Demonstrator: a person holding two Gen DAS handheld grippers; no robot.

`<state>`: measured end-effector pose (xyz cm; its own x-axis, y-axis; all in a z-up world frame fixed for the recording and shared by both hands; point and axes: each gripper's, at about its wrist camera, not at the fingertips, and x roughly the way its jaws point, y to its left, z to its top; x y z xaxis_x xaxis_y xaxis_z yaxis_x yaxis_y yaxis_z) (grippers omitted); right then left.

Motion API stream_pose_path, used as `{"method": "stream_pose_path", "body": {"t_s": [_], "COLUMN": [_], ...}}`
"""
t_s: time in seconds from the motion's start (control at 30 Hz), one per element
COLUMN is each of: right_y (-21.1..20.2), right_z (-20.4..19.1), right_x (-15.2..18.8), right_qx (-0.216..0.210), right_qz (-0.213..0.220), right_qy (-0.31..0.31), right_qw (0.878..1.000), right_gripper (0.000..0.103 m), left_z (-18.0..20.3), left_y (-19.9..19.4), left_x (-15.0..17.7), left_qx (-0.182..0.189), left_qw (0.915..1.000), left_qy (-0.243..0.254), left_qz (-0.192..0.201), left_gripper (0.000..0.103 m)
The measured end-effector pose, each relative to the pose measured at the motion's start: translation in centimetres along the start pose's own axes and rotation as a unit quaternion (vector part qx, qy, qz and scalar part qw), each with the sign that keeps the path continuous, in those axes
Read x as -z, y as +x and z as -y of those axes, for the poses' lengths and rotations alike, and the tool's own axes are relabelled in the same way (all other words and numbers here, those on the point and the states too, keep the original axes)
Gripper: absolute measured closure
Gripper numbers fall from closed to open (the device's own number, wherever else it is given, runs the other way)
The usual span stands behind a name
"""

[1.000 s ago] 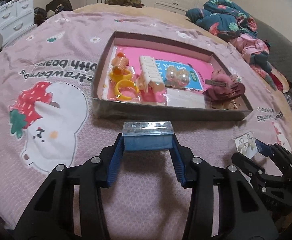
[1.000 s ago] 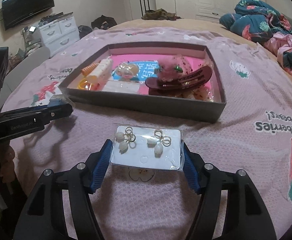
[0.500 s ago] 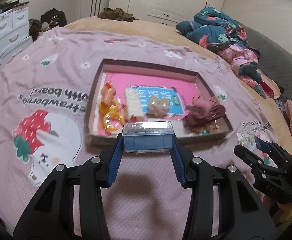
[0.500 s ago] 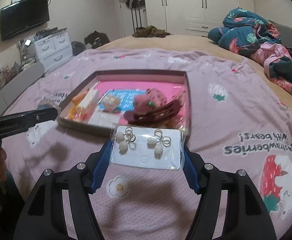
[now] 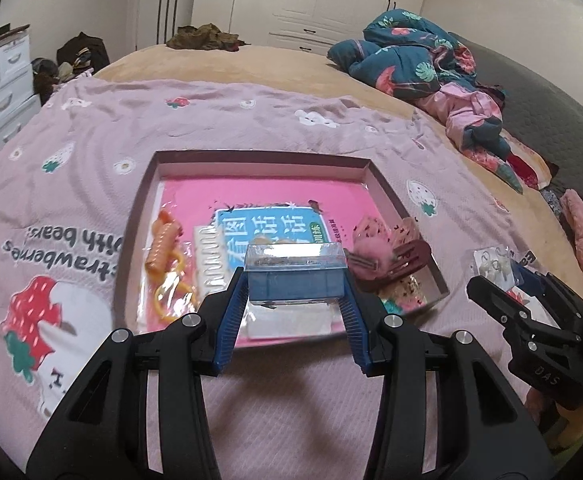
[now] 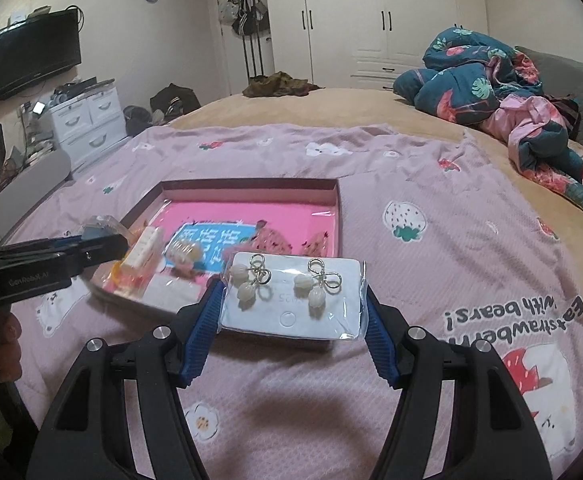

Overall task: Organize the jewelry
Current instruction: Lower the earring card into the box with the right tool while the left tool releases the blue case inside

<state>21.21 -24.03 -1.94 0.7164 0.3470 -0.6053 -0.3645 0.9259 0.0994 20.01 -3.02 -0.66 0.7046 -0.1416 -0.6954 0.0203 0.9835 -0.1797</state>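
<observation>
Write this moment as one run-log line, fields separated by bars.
left gripper: holds clear box | right gripper: holds earring card | tray: ahead

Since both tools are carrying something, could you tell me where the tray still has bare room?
The tray's far half is bare pink lining, bordered by the back wall and the blue card. The near half is crowded: orange clips left, white comb, dark claw clip right.

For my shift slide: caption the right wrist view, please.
Right gripper holding a carded pair of earrings above the pink bedspread, near the open tray.
</observation>
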Motion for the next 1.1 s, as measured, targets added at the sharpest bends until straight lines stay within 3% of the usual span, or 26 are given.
{"method": "stream_pose_path", "body": {"t_s": [0.3,0.7,1.1], "right_y": [1.9,6.1,9.0], "right_z": [0.3,-1.7,-3.5], "right_x": [-0.8,0.3,0.7], "right_qx": [0.011,-0.004,-0.008], "right_qz": [0.002,-0.036,-0.05], "right_qy": [0.0,-0.021,-0.044], "right_qw": [1.0,0.999,0.998], "right_gripper": [0.039,0.039,0.038], "left_z": [-0.2,-1.9,-2.4], "left_y": [3.3,7.2,8.4], "left_x": [-1.1,-1.9,-2.3], "left_qx": [0.002,-0.009,-0.01], "left_qw": [0.9998,0.9989,0.9989], "left_qy": [-0.004,-0.012,-0.013], "left_qz": [-0.017,-0.044,-0.045], "left_gripper": [0.066,0.066,0.066]}}
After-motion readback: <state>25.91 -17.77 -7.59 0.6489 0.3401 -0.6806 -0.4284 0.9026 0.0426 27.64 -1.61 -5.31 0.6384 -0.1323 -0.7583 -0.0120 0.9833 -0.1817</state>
